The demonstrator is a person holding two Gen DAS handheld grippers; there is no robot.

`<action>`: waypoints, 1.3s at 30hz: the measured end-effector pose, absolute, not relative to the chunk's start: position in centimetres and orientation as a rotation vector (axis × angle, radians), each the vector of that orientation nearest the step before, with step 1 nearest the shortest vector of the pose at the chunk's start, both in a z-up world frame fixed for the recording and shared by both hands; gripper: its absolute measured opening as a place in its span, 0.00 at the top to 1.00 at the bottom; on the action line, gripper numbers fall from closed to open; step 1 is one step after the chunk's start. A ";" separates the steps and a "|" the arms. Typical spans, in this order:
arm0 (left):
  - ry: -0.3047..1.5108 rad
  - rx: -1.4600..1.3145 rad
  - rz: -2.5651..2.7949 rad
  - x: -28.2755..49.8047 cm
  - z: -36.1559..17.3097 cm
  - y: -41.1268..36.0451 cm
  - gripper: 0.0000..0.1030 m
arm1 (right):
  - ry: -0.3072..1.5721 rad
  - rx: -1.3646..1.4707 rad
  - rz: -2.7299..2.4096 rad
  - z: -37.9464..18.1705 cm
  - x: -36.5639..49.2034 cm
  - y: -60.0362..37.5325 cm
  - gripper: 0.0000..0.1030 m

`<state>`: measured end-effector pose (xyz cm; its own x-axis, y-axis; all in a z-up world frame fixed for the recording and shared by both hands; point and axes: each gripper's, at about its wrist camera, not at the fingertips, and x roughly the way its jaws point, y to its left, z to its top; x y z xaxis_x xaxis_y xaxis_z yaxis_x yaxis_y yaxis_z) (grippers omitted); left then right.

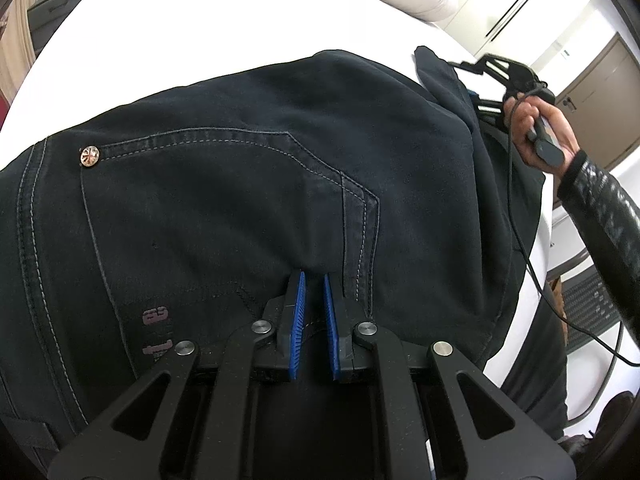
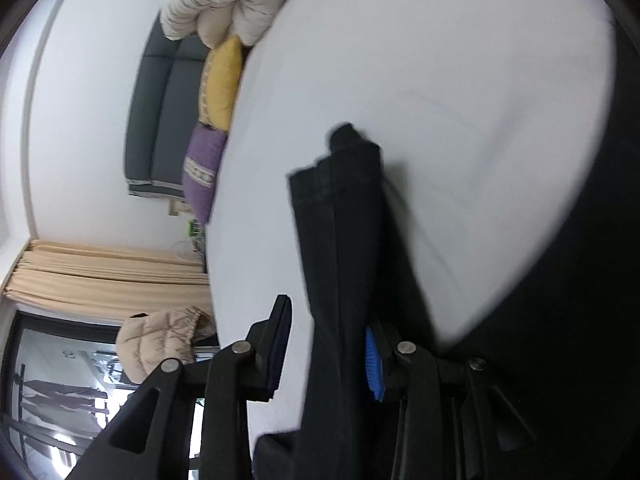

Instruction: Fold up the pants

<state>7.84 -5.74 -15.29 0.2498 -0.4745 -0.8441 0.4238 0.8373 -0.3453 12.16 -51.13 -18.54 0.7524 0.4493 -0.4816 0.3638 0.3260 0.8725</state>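
Note:
Dark denim pants (image 1: 240, 184) lie spread on the white bed (image 1: 200, 32), back pocket and copper rivet (image 1: 89, 157) facing up. My left gripper (image 1: 314, 280) is shut on a fold of the pants beside the pocket's stitched corner, its blue pads nearly together. In the right wrist view, the stacked leg hems (image 2: 340, 220) stand between the fingers of my right gripper (image 2: 328, 312). The cloth rests against the blue right pad (image 2: 374, 360), while white sheet shows between it and the left finger (image 2: 280, 320). In the left wrist view, a hand (image 1: 536, 128) holds that gripper (image 1: 472, 66) at the pants' right edge.
A pale quilt (image 2: 216, 12), a yellow pillow (image 2: 220, 80) and a purple pillow (image 2: 204, 168) sit at the head of the bed (image 2: 440, 80). A beige jacket (image 2: 160, 340) lies beyond the bed's edge. A black cable (image 1: 532, 272) hangs from the right gripper over the bed's right edge.

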 end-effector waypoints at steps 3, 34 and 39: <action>1.170 -0.038 -0.605 7.7 -15.2 -6.0 0.90 | 0.761 1.249 0.028 -18.4 12.6 -51.6 0.94; 1.173 0.014 -0.515 7.0 -14.8 -8.5 0.90 | 0.419 1.376 -0.379 -19.1 -12.4 -62.7 0.97; 1.169 0.014 -0.515 6.7 -14.7 -7.9 0.90 | 0.418 1.374 -0.409 -19.6 -13.7 -62.9 0.97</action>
